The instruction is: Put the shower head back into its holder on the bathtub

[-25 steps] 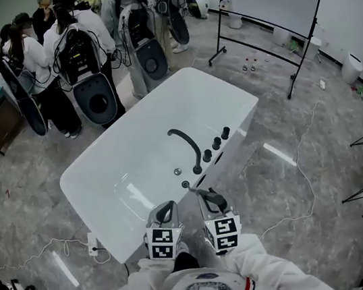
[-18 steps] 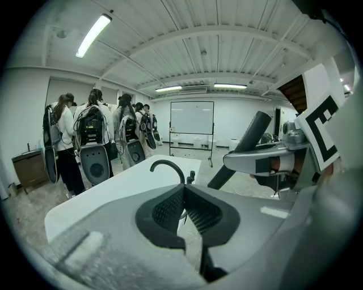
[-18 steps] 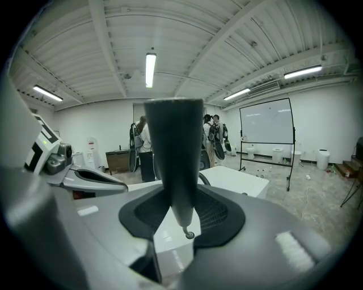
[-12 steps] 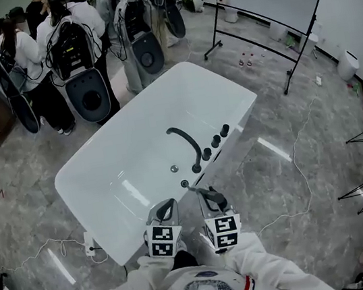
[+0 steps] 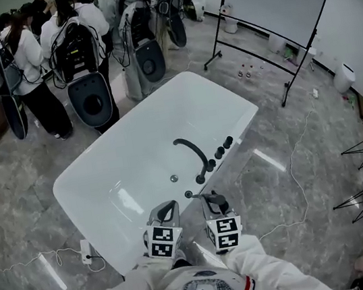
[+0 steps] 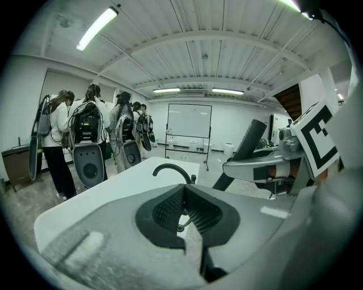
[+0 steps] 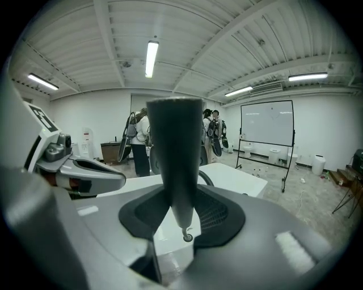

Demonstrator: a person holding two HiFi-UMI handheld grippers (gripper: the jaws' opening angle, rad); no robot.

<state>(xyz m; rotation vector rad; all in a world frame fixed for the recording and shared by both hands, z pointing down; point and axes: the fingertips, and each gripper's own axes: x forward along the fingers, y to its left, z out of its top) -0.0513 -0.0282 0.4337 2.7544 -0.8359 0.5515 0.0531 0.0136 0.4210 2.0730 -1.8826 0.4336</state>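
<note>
Firmly, the shower head (image 7: 174,153) is clamped upright between the jaws of the right gripper (image 7: 182,218), its narrow end held near the holder (image 5: 188,194) on the bathtub (image 5: 105,180) rim. The left gripper (image 6: 184,195) is kept closed and empty alongside. A drain (image 5: 173,178) is seen in the tub floor, below the arched spout (image 5: 190,149).

Left tool (image 5: 166,207) jaws together, empty; right tool (image 5: 212,199) clamped on shower head (image 7: 176,153); both angled down.
</note>
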